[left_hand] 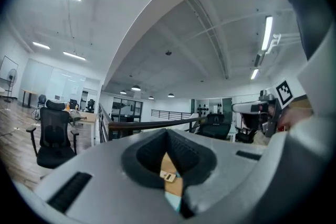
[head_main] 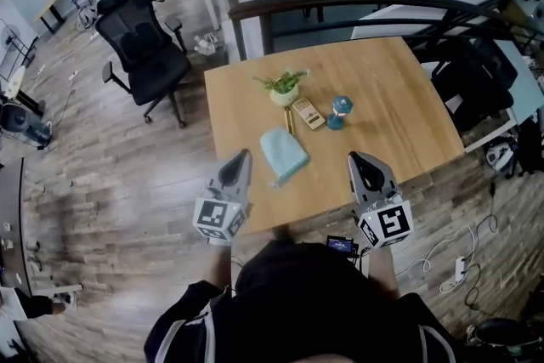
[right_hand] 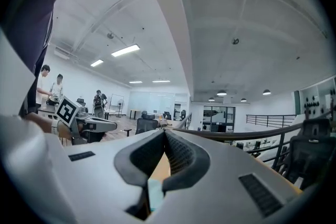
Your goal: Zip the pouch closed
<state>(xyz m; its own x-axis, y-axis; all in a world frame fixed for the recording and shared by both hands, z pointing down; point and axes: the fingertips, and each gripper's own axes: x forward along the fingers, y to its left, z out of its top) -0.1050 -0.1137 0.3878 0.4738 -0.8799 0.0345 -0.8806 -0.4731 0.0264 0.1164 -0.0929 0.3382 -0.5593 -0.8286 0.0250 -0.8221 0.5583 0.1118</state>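
A light blue pouch (head_main: 284, 154) lies flat on the wooden table (head_main: 399, 98), near its front edge. My left gripper (head_main: 245, 155) hovers at the table's front left, just left of the pouch, with its jaws shut and nothing between them. My right gripper (head_main: 354, 157) hangs over the front edge to the pouch's right, also shut and empty. In the left gripper view the closed jaws (left_hand: 168, 131) leave a slit showing a sliver of table and pale blue pouch (left_hand: 174, 200). The right gripper view shows its jaws (right_hand: 165, 131) pressed together, with a blue sliver (right_hand: 155, 194) below them.
Behind the pouch stand a small potted plant (head_main: 285, 88), a tan flat object (head_main: 308, 112), a thin pen (head_main: 289, 121) and a small blue figure (head_main: 339, 111). A black office chair (head_main: 143, 47) stands left of the table. A dark railing (head_main: 357, 4) runs behind it, and cables (head_main: 459, 263) lie on the floor at right.
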